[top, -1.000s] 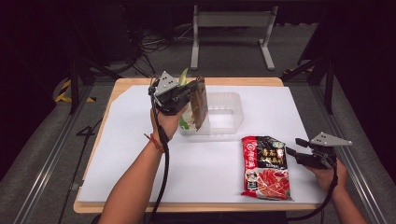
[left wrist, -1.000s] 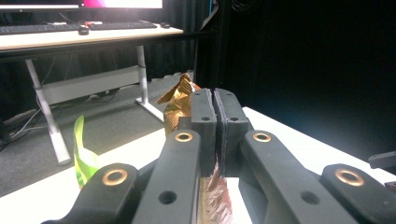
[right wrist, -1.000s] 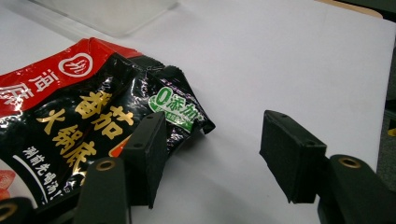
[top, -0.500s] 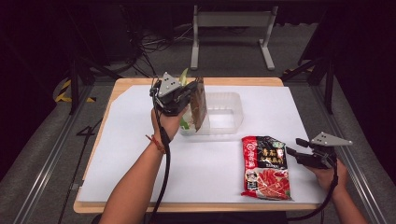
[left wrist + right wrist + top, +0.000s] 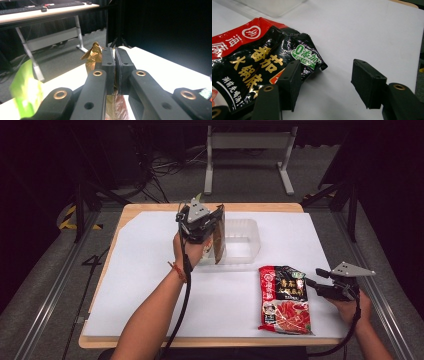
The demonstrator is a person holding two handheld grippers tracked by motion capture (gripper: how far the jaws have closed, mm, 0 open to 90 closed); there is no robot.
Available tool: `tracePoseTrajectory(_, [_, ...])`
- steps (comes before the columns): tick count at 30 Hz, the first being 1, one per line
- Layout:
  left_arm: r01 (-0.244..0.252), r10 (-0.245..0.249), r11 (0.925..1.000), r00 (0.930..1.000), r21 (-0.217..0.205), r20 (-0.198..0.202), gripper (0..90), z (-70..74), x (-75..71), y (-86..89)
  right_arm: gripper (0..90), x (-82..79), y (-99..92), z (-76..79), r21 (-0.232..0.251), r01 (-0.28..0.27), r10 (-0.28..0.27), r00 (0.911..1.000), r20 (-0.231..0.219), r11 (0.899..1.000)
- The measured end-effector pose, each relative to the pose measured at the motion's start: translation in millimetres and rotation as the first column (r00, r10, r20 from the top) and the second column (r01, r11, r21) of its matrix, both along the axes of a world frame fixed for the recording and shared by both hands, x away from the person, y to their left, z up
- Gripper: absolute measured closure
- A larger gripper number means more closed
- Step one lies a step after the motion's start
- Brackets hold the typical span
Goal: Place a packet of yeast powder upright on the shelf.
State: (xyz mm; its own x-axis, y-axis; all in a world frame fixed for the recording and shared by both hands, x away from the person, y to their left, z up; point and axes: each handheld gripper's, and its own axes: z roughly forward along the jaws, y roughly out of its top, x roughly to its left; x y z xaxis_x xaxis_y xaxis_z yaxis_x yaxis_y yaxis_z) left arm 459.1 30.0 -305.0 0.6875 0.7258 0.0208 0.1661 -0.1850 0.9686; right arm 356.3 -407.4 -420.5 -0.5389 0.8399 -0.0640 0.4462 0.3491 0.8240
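Shifted slightly toward the clear tray (image 5: 250, 227) since the earlier frame, the left gripper (image 5: 212, 220) is seen clenched on a brown packet (image 5: 218, 242) hung over the tray's left edge. From the left gripper view, the packet (image 5: 93, 56) is pinched between closed jaws. From the right gripper view, the right gripper (image 5: 328, 82) is held released beside the red-black pouch (image 5: 257, 60) lying on the table.

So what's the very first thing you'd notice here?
Probably the red and black packet lying flat on the white table, beside the open right gripper. Then the left gripper, lifted by the clear tub, pinching a brown-gold packet that hangs down.
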Motion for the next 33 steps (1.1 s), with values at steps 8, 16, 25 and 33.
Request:
tracePoseTrajectory(8, [-0.077, 0.077, 0.9967, 0.9970, -0.024, -0.010, 86.5, -0.9, 24.7, 1.5, 41.4, 0.2, -1.8, -1.0, 0.005, 0.001, -0.001, 1.0000, -0.005, 1.000])
tracePoseTrajectory(16, [-0.096, 0.095, 0.9948, 0.9954, -0.034, -0.010, 86.6, -1.9, 37.8, -1.6, 41.3, 0.8, -0.5, -2.0, -0.002, -0.003, 0.003, 0.9999, -0.012, 1.000])
tracePoseTrajectory(25, [-0.019, 0.018, 0.9998, 0.9994, -0.007, -0.028, 76.4, -34.7, 29.1, -9.5, 41.3, -0.5, -3.8, -0.5, 0.009, 0.004, -0.004, 1.0000, -0.004, 1.000])
tracePoseTrajectory(33, [0.090, -0.089, 0.9949, 0.9959, 0.044, -0.016, 51.1, -34.9, 12.0, -1.0, 40.8, -0.7, -2.5, 0.0, 0.004, 0.004, -0.004, 1.0000, 0.002, 1.000])
